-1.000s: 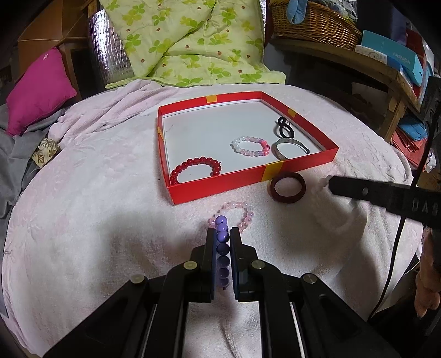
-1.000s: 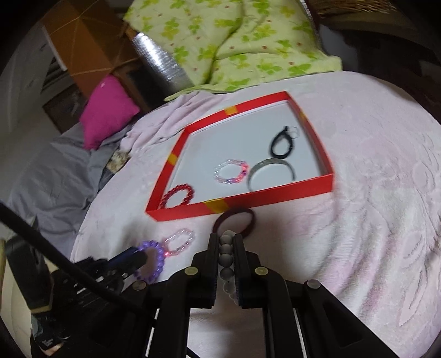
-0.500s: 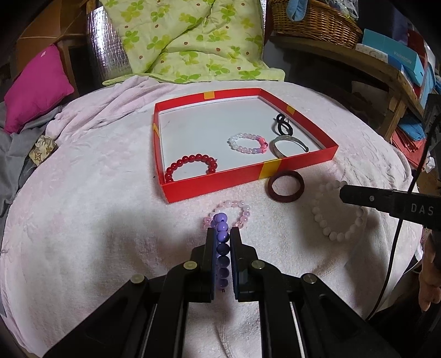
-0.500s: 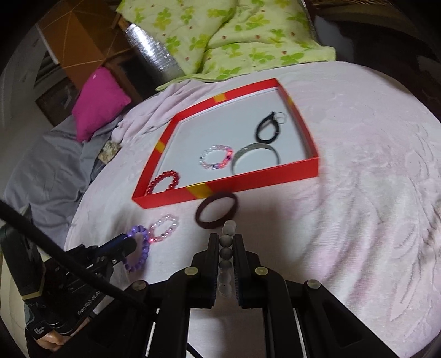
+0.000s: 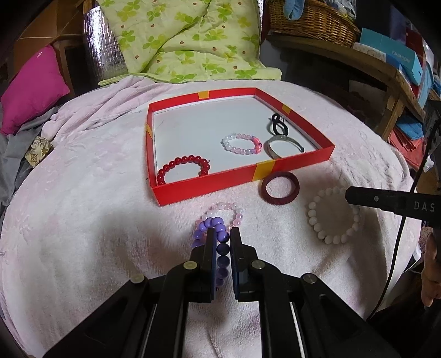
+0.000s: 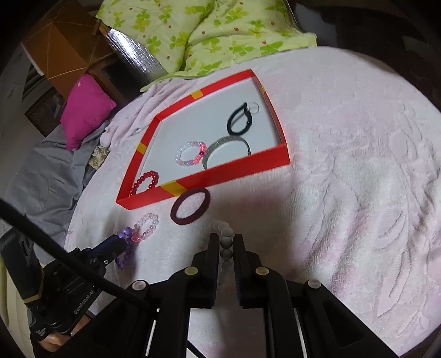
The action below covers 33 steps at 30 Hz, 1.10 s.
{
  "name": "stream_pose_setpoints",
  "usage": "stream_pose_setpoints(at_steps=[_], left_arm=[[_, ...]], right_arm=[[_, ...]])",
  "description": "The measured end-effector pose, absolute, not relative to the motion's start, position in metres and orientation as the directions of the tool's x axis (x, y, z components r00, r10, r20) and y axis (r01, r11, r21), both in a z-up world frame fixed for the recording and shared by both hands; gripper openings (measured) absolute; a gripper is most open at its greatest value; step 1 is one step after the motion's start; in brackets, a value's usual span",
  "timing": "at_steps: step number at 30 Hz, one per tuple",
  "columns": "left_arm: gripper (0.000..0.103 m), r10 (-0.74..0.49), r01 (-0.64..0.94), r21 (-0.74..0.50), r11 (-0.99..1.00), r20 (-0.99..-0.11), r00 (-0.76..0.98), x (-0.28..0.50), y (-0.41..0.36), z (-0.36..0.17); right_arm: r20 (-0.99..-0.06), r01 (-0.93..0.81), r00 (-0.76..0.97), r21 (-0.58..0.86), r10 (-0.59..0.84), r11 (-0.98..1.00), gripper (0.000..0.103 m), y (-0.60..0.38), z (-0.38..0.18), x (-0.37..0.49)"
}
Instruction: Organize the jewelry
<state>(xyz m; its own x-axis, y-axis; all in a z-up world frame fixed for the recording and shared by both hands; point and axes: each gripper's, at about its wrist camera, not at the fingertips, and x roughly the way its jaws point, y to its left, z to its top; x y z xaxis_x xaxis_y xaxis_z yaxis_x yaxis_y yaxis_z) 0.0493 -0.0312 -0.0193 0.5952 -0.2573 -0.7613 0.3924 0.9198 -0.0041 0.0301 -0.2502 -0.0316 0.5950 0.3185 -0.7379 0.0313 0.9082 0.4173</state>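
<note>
My left claw (image 5: 222,239) is pressed together on a purple bead bracelet (image 5: 217,242): glossy round beads run in a line between the 2 flat black fingers, and the rest of the loop curls out past the tips to the left. Just beyond it a pale pink bead bracelet (image 5: 224,213) of translucent beads lies on the fuzzy pink blanket (image 5: 82,206), touching or overlapping the purple loop; I cannot tell which.

My right claw (image 6: 226,245) is pinching a white bead bracelet (image 6: 224,234), matte round beads stacked between its fingers. Only the left wrist view shows that bracelet as a full ring (image 5: 333,217), resting on the blanket with the claw's black finger across its far right edge. Only the right wrist view shows my left claw (image 6: 121,242) from the side, with the purple beads hanging at its tip.

Near the white beads lies a dark maroon bangle (image 5: 280,188), a thick smooth hoop, just beside the front wall of a shallow red box (image 5: 206,184) with yellow tape tabs and a white floor. Inside it are a red bead bracelet (image 5: 183,168) in the near left corner, a mixed pink and white bead bracelet (image 5: 241,143) in the middle, a thin silver bangle (image 5: 281,146) to its right against the front wall, and a black cord loop (image 5: 278,124) behind that.

Behind the blanket lie a green clover-print quilt (image 5: 179,41) and a magenta pillow (image 5: 33,85); a woven basket (image 5: 308,19) shows in the left wrist view only.
</note>
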Motion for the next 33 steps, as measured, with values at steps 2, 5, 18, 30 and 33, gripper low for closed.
stream_pose_setpoints(at_steps=[2,5,18,30,33], left_arm=[[0.010,-0.268,0.387,-0.024,0.922,-0.761,0.591,0.051,-0.027,-0.018],[0.010,-0.286,0.378,-0.057,0.924,-0.760,0.584,0.054,-0.019,-0.018],[0.010,-0.304,0.372,-0.081,0.925,-0.745,0.594,0.054,0.000,-0.015],[0.010,-0.304,0.380,-0.076,0.922,-0.750,0.587,0.052,-0.001,-0.015],[0.010,-0.307,0.388,-0.074,0.919,-0.751,0.585,0.050,-0.004,-0.015]], right_arm=[[-0.731,0.020,0.600,0.420,0.325,0.907,0.011,-0.250,-0.029,0.029],[-0.731,0.017,0.595,0.426,0.333,0.905,0.011,-0.249,-0.029,0.029],[-0.687,-0.049,0.612,0.462,0.392,0.886,0.011,-0.235,-0.020,0.026],[-0.765,0.080,0.577,0.403,0.287,0.912,0.071,-0.252,-0.028,0.027],[-0.766,0.050,0.578,0.376,0.281,0.925,0.071,-0.249,-0.030,0.027]])
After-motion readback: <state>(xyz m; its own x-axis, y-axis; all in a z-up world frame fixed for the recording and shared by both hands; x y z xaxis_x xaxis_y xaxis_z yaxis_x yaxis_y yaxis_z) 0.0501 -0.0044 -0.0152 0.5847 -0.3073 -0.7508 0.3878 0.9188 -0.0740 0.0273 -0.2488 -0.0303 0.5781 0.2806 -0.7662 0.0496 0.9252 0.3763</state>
